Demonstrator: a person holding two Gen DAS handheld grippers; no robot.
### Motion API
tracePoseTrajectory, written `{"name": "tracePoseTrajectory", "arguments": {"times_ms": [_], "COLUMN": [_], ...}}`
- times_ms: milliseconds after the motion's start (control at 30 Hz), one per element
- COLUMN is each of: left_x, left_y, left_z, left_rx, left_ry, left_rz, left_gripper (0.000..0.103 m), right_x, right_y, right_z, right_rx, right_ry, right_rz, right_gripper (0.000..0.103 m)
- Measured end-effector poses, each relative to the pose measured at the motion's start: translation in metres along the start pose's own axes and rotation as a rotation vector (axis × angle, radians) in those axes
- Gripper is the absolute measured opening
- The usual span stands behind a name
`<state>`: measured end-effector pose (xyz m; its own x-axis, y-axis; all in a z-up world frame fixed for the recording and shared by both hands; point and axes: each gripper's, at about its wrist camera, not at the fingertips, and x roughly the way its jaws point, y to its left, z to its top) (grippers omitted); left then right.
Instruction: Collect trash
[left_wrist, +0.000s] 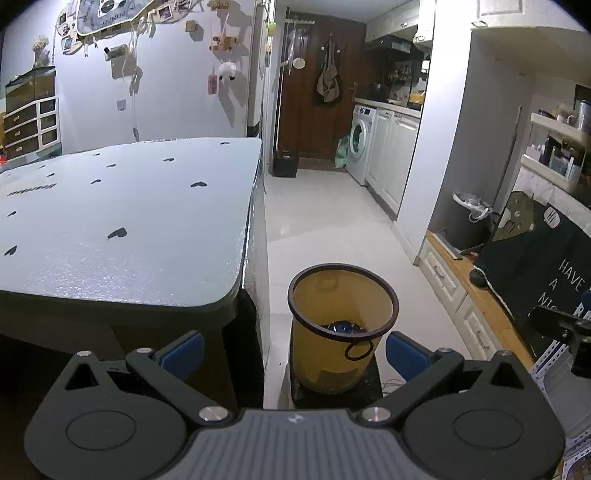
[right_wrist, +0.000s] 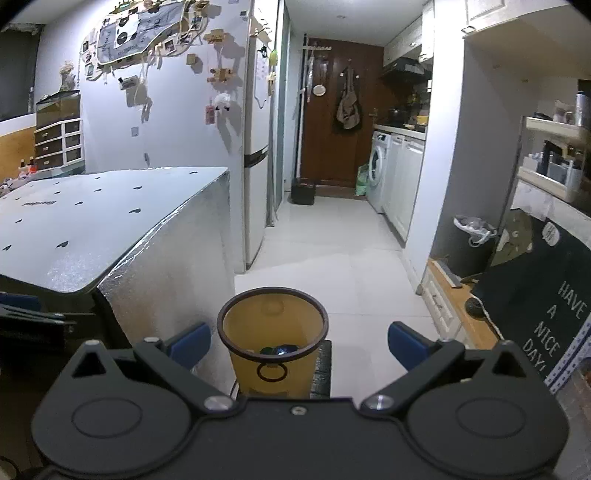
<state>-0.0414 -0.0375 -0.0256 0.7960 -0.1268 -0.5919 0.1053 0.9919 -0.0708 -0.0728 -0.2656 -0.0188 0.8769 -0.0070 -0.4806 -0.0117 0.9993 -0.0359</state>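
Pale tiled floor carries a yellow dark-rimmed plastic bin on a black square stand, beside the heart-patterned table's corner.

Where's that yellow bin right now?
The yellow bin stands on a dark stand on the floor, just right of the table corner, low and central in both wrist views.

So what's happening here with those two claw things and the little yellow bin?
A person holds two claws, left claw and right claw, both open and empty, aimed at a yellow bin on the floor beside the table. Something dark blue lies at the bin's bottom. Nothing shows on the visible tabletop.
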Motion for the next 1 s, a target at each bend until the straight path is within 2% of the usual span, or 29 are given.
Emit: {"name": "tracePoseTrajectory", "arguments": {"times_ms": [367, 1000], "left_x": [-0.015, -0.023], "left_y": [-0.008, -0.016], "left_z": [-0.006, -0.007], "left_rx": [0.021, 0.045], "left_ry": [-0.023, -0.047], "left_rz": [-0.004, -0.009], "left_gripper": [0.103, 0.103], "right_x": [-0.016, -0.021], "right_y": [-0.005, -0.007], "right_z": [-0.009, -0.014], "right_rx": [0.021, 0.036], "right_ry": [-0.012, -0.001], "right_rz": [-0.054, -0.063], "right_gripper": [0.103, 0.103]}}
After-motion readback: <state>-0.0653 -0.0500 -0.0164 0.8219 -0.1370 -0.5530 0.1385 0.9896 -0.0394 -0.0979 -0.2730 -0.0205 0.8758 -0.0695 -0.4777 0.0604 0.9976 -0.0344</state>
